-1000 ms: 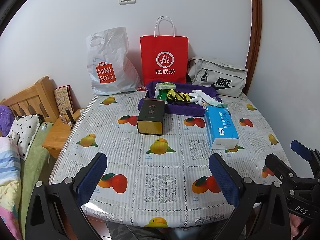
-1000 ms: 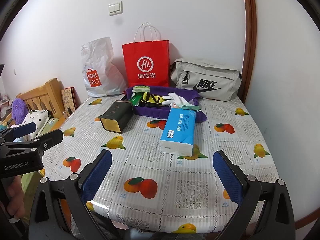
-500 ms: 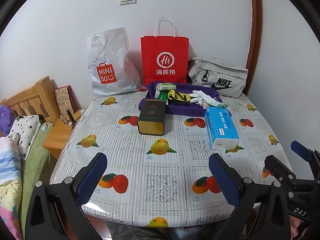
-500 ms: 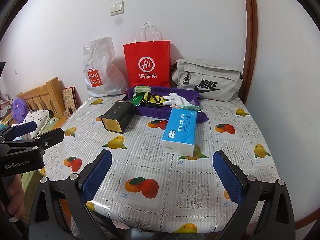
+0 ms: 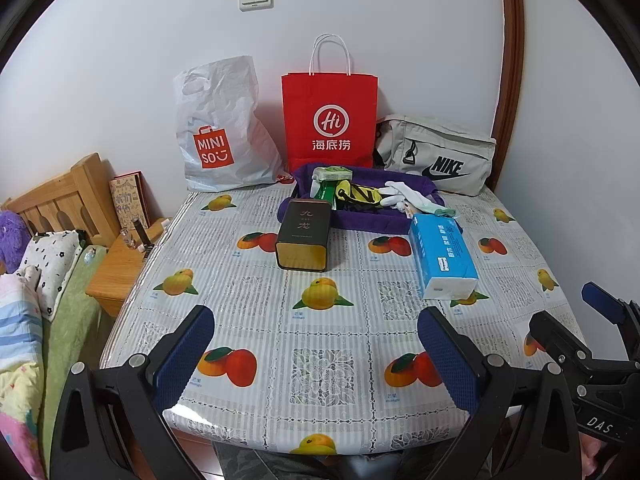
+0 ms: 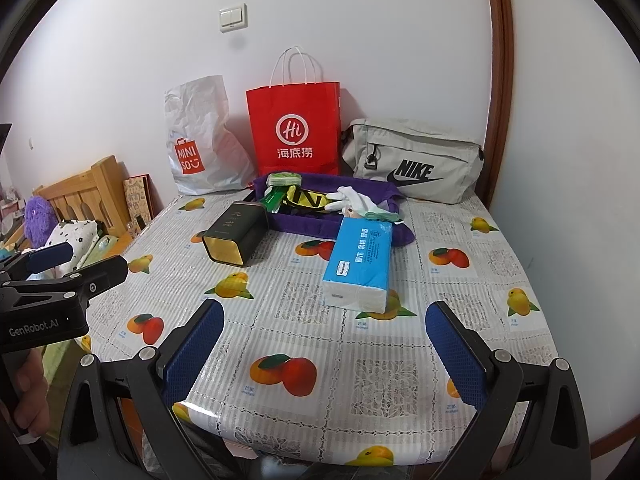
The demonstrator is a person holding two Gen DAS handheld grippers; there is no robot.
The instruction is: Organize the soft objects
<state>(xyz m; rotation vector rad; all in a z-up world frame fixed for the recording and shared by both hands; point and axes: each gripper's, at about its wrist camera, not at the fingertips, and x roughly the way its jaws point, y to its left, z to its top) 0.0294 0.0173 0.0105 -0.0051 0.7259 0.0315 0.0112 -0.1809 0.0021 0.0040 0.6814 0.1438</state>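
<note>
While the left gripper (image 5: pixel 316 354) hangs wide and empty over the table's (image 5: pixel 248 304) near edge at the bottom of the left view, the soft things sit mid-frame: a white glove (image 5: pixel 402 193) in the purple tray (image 5: pixel 360 222), the tissue pack (image 5: pixel 442 254) just outside. In the right view the right gripper (image 6: pixel 324 350), equally wide and empty, faces the tissue pack (image 6: pixel 358 266) at centre, likely because it lies nearest; the tin (image 6: pixel 236 236) lies toppled at centre left.

tablecloth (image 5: pixel 328 320): fruit print | tissue pack (image 5: pixel 442 254): blue | paper bag (image 5: pixel 330 120): red
</note>
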